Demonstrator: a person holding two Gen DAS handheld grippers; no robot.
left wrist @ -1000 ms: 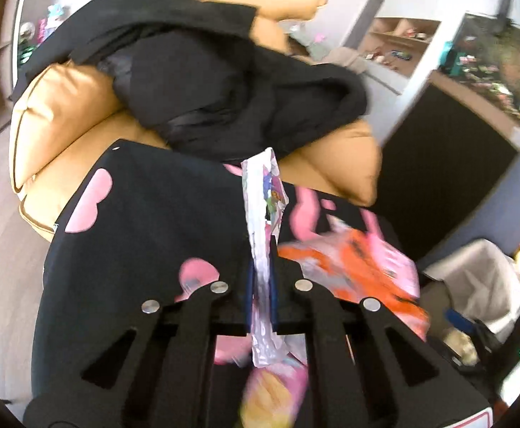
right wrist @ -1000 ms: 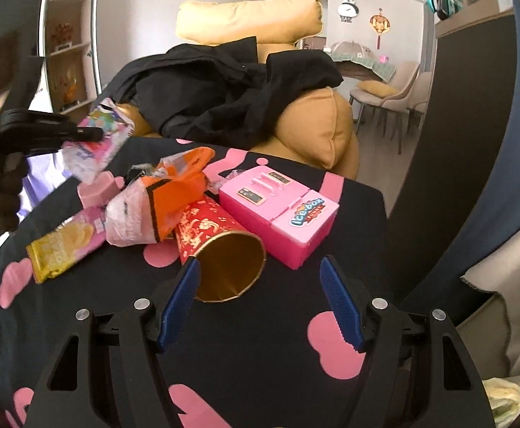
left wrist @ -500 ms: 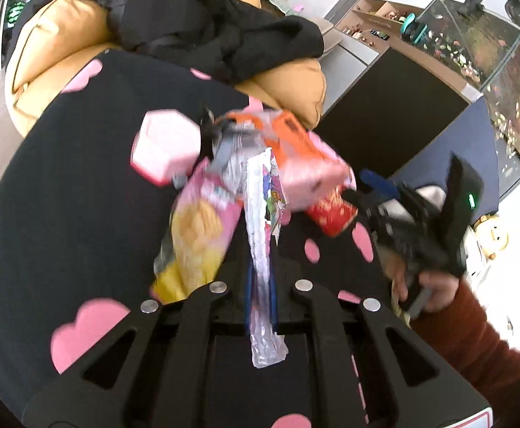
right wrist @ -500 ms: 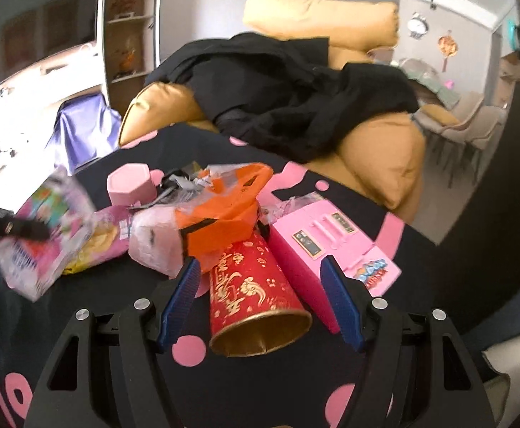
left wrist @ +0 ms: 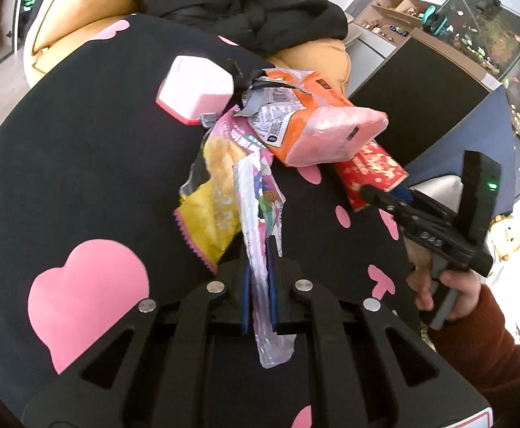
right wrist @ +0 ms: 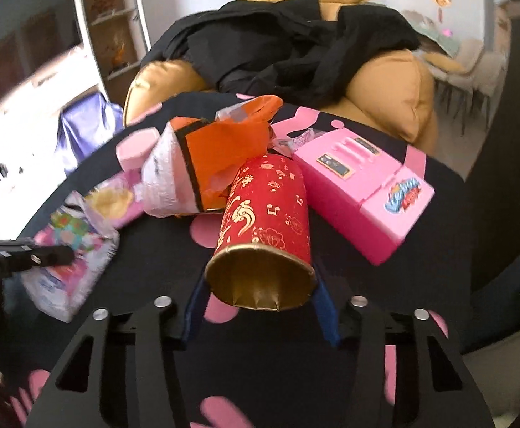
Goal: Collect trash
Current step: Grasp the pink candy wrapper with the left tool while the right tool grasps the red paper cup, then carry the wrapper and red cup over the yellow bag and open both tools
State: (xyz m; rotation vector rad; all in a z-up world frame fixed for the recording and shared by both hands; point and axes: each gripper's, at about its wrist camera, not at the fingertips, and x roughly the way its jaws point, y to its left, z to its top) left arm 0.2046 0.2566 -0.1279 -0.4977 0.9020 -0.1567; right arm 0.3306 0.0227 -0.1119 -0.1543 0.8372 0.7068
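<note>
My left gripper (left wrist: 260, 249) is shut on a flat colourful snack wrapper (left wrist: 256, 214), held edge-on above the black tablecloth with pink hearts (left wrist: 81, 178). The wrapper also shows in the right wrist view (right wrist: 71, 260). My right gripper (right wrist: 260, 299) is open, its blue pads on either side of a red and gold paper cup (right wrist: 265, 224) that lies on its side with its mouth toward me. The cup (left wrist: 370, 171) and the right gripper (left wrist: 384, 196) also show in the left wrist view. An orange and pink packet (right wrist: 206, 164) lies just behind the cup.
A pink toy box (right wrist: 359, 192) lies right of the cup. A yellow snack bag (left wrist: 213, 199) and a pink hexagonal box (left wrist: 195, 89) lie left of the pile. An orange armchair (right wrist: 395, 96) with black clothes (right wrist: 295, 42) stands behind the table.
My right gripper has moved forward so the red cup now sits between its open fingers. My left gripper, still holding the wrapper, has dropped lower over the table.
</note>
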